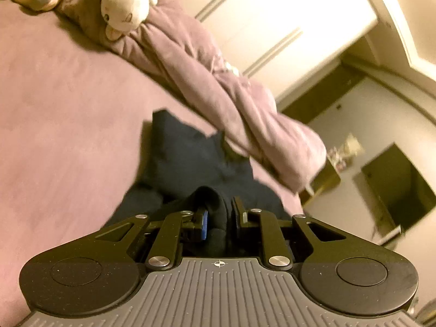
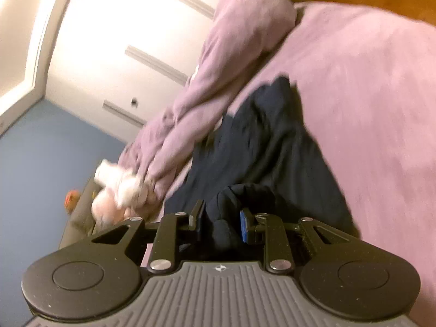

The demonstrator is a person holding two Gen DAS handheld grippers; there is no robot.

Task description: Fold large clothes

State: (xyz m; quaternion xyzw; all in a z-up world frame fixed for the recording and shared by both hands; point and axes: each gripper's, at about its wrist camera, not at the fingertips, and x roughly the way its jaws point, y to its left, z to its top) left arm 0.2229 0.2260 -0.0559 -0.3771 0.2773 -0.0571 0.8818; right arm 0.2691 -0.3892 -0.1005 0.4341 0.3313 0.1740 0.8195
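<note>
The left tool [image 1: 218, 218] is clenched on a bunched fold of the dark navy garment [image 1: 190, 158], cloth wadded between its fingers and rising over the blue pad. The right tool [image 2: 222, 222] likewise grips a thick gather of the same garment [image 2: 267, 141], fabric filling the gap between its jaws. From each tool the cloth runs forward and down onto the pink bed [image 1: 60, 103], so it seems partly lifted and partly trailing on the cover. Ahead of the left tool and to its right lies a long rolled purple duvet [image 1: 218, 81], touching or just beside the garment's far edge; a white plush toy [image 1: 125, 2] sits on the duvet's far end.

The garment looks soft, limp and fairly heavy for cloth: it sags and creases under its own weight and will not hold a line unless stretched between the two tools. Bunched grips like these may slip or fold unevenly; a hem or seam corner would likely give a cleaner hold. No containers with visible contents can be made out, the room beyond the bed being too blurred
</note>
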